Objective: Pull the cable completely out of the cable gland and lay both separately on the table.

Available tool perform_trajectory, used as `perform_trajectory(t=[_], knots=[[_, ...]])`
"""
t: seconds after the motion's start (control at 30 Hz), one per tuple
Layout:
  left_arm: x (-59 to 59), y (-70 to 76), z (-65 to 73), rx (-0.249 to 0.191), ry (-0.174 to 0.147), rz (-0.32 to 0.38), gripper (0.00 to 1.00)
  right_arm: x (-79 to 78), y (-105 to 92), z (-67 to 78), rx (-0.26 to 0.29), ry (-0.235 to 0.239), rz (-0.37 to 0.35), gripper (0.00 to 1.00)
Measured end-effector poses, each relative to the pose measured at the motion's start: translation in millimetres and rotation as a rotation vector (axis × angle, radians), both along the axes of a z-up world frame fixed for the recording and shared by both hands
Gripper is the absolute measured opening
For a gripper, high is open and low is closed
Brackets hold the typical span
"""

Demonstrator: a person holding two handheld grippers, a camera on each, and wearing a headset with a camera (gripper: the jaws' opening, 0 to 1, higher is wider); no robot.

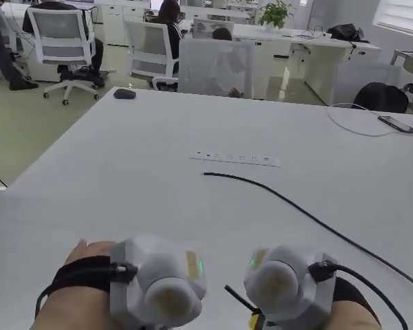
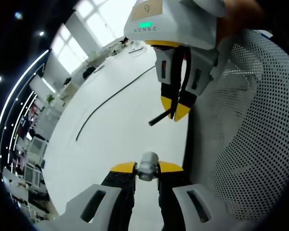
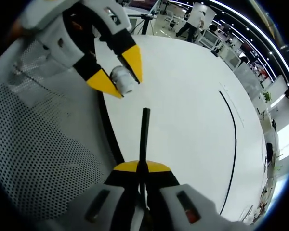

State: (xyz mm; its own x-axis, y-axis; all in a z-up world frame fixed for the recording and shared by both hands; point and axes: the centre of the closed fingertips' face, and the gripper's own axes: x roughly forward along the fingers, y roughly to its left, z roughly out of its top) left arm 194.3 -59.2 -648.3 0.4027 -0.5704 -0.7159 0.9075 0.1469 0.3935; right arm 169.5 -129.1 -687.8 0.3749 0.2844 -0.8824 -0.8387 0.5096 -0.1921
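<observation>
Gland (image 2: 148,162): gripped in left claw (image 2: 147,168), near bench (image 3: 192,106) edge, apart from cable (image 3: 145,130). Cable: end pinched in right claw (image 3: 142,167), rest trailing across bench. Status: pull-out looks complete; remaining, judging by this, setting both down separately on bench.

The black cable (image 3: 144,134) is crossing the white table (image 3: 192,86); the yellow-tipped left tongs (image 2: 147,168) are framing a silvery-white cable gland (image 2: 148,162).
</observation>
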Motion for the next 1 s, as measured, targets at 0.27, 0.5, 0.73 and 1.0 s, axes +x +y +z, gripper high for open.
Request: perform_trajectory(t=[0.27,0.5,0.73,1.0], knots=[[2.2,3.2,-5.0,0.023,0.0,-0.008,0.18,27.1,-20.3,12.1,-0.091,-0.043,0.041,0.04],[4.7,10.4,-6.2,0.024,0.015,0.03,0.18,76.2,-40.3,27.2,0.117,-0.108,-0.101,0.02],[8.5,21.4,-11.1,0.015,0.049,0.08,0.18,136.9,-52.8,81.8,0.149,-0.23,-0.131,0.03],[6.2,26.3,-17.1,0.05,0.048,0.073,0.18,236.0,-52.6,117.4,0.252,-0.326,-0.179,0.03]])
